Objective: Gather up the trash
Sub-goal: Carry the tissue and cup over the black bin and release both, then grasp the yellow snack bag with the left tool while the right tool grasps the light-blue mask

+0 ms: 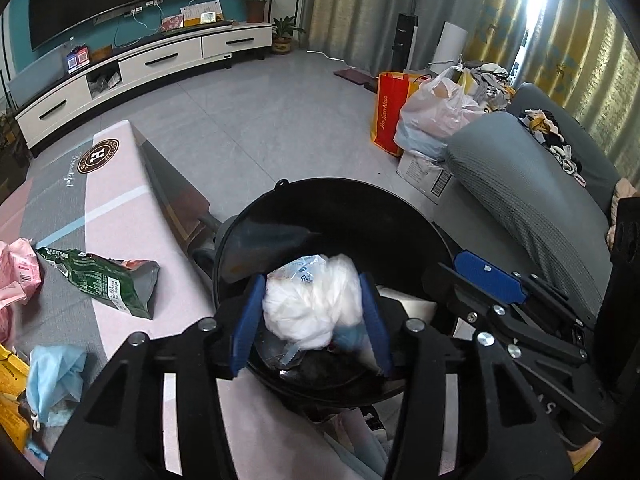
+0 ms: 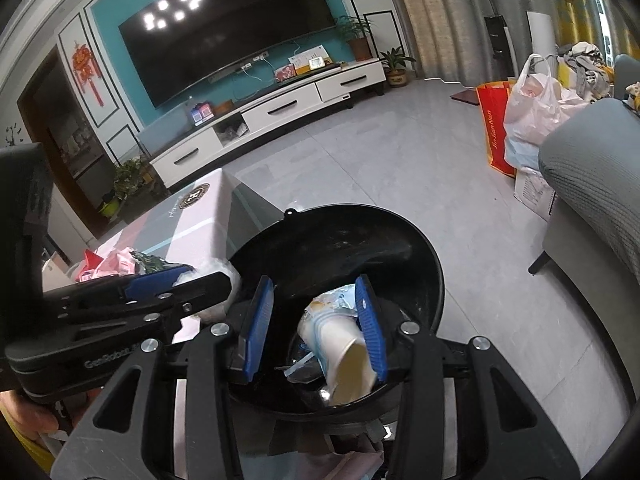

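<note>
A round black bin [image 1: 320,184] stands beside the table, and both grippers hang over its mouth. My left gripper [image 1: 312,320] has a puffy white plastic wad [image 1: 308,304] between its blue pads; the wad looks rounded, not squeezed. In the right wrist view the left gripper [image 2: 200,276] comes in from the left at the bin [image 2: 360,210] rim. My right gripper [image 2: 316,320] stands open. A white paper cup [image 2: 344,356] with a blue-white wrapper lies in the bin against its right pad, well apart from the left pad. The right gripper [image 1: 460,276] is over the bin's right side.
The pink and grey table [image 1: 112,208] to the left holds a green snack bag [image 1: 108,280], pink wrappers [image 1: 20,276], a blue face mask [image 1: 56,376] and yellow packs [image 1: 12,384]. A grey sofa [image 1: 520,184] stands to the right, with bags [image 1: 432,108] on the floor behind it.
</note>
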A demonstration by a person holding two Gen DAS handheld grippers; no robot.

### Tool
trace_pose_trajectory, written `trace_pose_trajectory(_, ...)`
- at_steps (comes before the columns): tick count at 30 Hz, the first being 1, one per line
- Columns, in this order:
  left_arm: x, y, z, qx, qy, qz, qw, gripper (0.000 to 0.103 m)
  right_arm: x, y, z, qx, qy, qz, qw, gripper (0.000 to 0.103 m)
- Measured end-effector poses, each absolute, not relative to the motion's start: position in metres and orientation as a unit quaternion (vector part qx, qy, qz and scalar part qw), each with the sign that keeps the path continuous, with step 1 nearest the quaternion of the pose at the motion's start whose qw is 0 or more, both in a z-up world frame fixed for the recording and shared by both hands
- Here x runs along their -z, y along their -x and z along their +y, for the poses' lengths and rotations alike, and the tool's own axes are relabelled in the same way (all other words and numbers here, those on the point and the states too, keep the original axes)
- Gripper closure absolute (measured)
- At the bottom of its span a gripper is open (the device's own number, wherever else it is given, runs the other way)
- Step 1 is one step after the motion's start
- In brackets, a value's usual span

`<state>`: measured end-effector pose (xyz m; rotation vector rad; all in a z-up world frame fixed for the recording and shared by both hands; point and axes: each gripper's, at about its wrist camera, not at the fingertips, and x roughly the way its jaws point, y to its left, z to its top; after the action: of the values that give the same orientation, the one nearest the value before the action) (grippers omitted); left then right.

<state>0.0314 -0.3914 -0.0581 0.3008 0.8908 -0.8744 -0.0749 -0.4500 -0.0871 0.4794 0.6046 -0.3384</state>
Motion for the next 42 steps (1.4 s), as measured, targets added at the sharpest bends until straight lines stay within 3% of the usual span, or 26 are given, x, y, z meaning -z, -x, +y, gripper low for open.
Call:
trace_pose_trajectory(4, 0.055, -0.031, -0.383, 0.404, -0.136, 0.413, 0.805, 0.043, 0.085, 0.077, -0.450, 0.165, -0.233, 0.294, 0.912, 0.053)
trace_pose_trajectory(10, 0.044, -0.025, -0.356, 0.395, -0.124, 0.406, 0.814, 0.028, 0.075, 0.082, -0.440, 0.165, -0.223, 0.293, 0.915, 0.051)
trace_pose_trajectory(14, 0.034, -0.015, -0.331, 0.380, -0.129, 0.395, 0.827, 0.015, 0.067, 0.090, -0.426, 0.158, -0.216, 0.292, 0.918, 0.041)
trace_pose_trajectory(21, 0.025, 0.012, -0.271, 0.354, -0.120, 0.387, 0.843, 0.004, 0.059, 0.098, -0.394, 0.131, -0.206, 0.309, 0.919, 0.036)
trace_pose_trajectory(42, 0.048, 0.025, -0.003, 0.208, 0.090, 0.398, 0.889, 0.003, 0.057, 0.068, -0.275, 0.019, -0.139, 0.374, 0.917, 0.034)
